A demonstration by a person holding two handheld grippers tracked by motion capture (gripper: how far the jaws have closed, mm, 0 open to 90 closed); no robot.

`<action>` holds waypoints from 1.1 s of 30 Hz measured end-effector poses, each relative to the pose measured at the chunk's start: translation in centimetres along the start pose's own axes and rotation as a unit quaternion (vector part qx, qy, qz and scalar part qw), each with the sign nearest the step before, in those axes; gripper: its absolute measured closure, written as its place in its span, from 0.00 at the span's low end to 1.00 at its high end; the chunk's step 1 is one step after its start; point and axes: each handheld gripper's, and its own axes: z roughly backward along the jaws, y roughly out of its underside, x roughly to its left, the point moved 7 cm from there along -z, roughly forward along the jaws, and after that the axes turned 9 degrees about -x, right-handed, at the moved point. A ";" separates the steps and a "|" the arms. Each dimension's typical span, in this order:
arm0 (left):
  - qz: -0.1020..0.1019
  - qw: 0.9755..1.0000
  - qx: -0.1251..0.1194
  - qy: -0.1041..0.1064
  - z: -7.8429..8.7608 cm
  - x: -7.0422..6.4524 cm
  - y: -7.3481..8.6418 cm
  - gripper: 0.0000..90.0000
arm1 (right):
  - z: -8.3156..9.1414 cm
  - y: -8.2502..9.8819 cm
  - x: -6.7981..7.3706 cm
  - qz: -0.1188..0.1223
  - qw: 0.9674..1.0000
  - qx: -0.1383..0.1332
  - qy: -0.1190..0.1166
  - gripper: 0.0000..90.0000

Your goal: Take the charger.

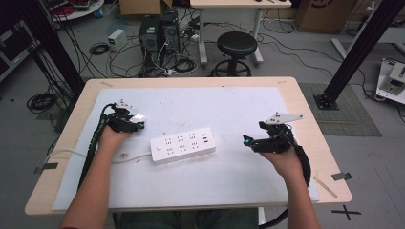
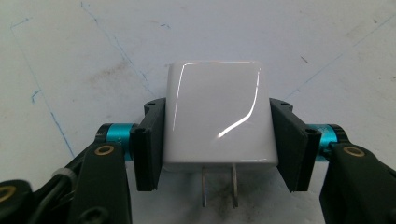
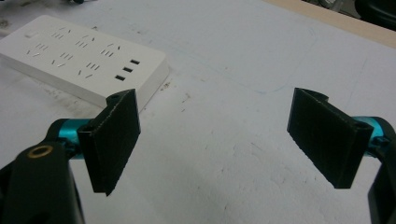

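Observation:
A white plug adapter with two metal prongs lies flat on the white mat, prongs toward the camera. My left gripper is shut on it, both black pads pressing its sides. From the high view, this gripper sits at the mat's left, the adapter at its tip. A white power strip lies in the middle of the mat. My right gripper rests to the strip's right, pointing toward it. Its jaws stand open with nothing between them, and the strip lies ahead at the upper left.
The white mat covers most of the wooden table. The strip's white cord runs off to the left edge. Beyond the table stand a black stool, computer towers and black frame posts.

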 end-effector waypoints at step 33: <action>-0.094 0.989 -0.093 0.071 10.9 -6.6 -5.8 0.47 | 1.0 -1.2 0.7 0.022 0.999 -0.010 -0.021 0.19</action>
